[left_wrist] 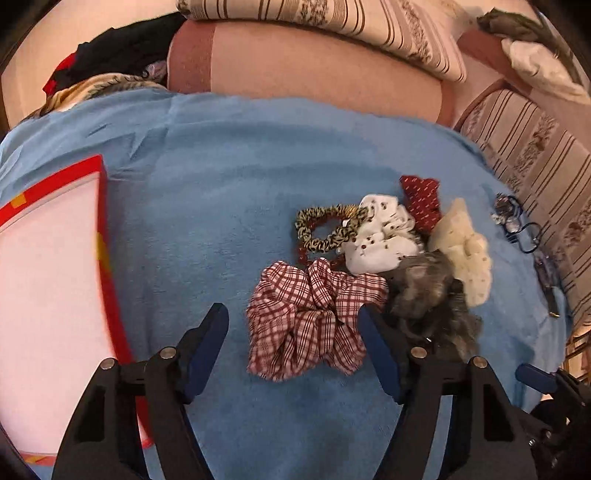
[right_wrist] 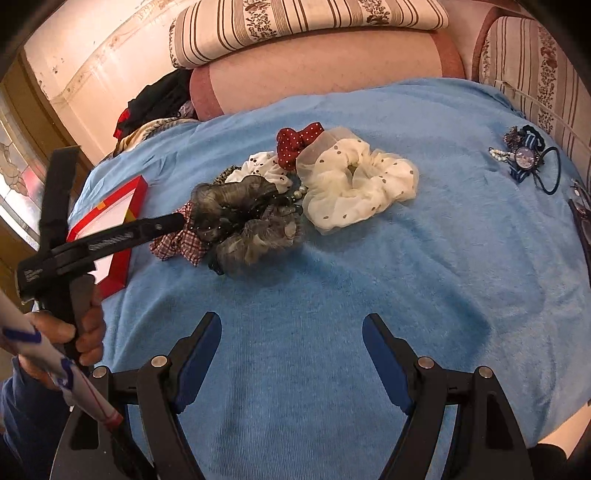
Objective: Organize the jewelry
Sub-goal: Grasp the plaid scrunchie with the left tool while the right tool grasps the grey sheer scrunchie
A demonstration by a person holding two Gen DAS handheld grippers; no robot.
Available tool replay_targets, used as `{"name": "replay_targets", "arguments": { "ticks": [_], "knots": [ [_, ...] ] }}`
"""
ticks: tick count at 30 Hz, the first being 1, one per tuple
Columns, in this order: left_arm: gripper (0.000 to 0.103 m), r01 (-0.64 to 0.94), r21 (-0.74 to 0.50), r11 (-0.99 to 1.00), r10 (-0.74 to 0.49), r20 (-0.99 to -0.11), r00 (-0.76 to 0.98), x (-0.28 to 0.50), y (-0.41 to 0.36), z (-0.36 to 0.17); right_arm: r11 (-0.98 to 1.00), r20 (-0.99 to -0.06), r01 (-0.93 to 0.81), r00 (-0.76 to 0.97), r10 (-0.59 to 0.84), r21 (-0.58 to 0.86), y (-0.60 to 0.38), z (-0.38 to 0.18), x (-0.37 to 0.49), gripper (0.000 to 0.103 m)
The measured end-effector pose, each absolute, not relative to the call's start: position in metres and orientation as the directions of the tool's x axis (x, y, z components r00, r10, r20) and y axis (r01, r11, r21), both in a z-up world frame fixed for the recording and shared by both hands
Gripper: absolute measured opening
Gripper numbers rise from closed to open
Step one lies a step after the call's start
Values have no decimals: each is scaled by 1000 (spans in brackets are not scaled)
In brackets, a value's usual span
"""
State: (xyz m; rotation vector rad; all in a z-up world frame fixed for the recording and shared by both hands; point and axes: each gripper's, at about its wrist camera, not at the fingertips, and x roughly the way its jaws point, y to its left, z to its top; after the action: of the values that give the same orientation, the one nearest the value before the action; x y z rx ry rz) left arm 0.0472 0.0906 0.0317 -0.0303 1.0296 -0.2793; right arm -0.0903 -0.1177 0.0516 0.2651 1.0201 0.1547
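A heap of scrunchies lies on a blue towel (left_wrist: 229, 206). It holds a red plaid scrunchie (left_wrist: 310, 317), a grey sheer one (left_wrist: 428, 295), a cream dotted one (right_wrist: 354, 184), a white dotted one (left_wrist: 380, 236), a red dotted one (right_wrist: 297, 142) and a leopard-print one (left_wrist: 325, 229). My left gripper (left_wrist: 293, 321) is open, low over the plaid scrunchie. The scrunchie lies between its fingers, nearer the right one, and the pads do not press it. My right gripper (right_wrist: 291, 325) is open above bare towel, in front of the heap. A red-rimmed box with a white inside (left_wrist: 48, 258) sits at the left.
A small cluster of beads, a pendant and dark hair ties (right_wrist: 524, 158) lies at the towel's far right, with glasses (right_wrist: 580, 206) at the edge. Striped cushions (right_wrist: 303, 22) ring the back and right. Dark clothes (right_wrist: 159, 99) are piled at the back left. A hand (right_wrist: 85, 325) holds the left gripper.
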Motion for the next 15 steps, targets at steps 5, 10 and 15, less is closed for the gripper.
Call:
{"name": "replay_targets", "arguments": {
  "ticks": [5, 10, 15],
  "knots": [
    [38, 211, -136, 968, -222, -854, 470, 58, 78, 14, 951, -816, 0, 514, 265, 309, -117, 49, -76, 83],
    [12, 235, -142, 962, -242, -840, 485, 53, 76, 13, 938, -802, 13, 523, 289, 347, -117, 51, -62, 83],
    [11, 236, -144, 961, -251, -811, 528, 46, 81, 28, 916, -791, 45, 522, 319, 399, -116, 44, -45, 83]
  ]
}}
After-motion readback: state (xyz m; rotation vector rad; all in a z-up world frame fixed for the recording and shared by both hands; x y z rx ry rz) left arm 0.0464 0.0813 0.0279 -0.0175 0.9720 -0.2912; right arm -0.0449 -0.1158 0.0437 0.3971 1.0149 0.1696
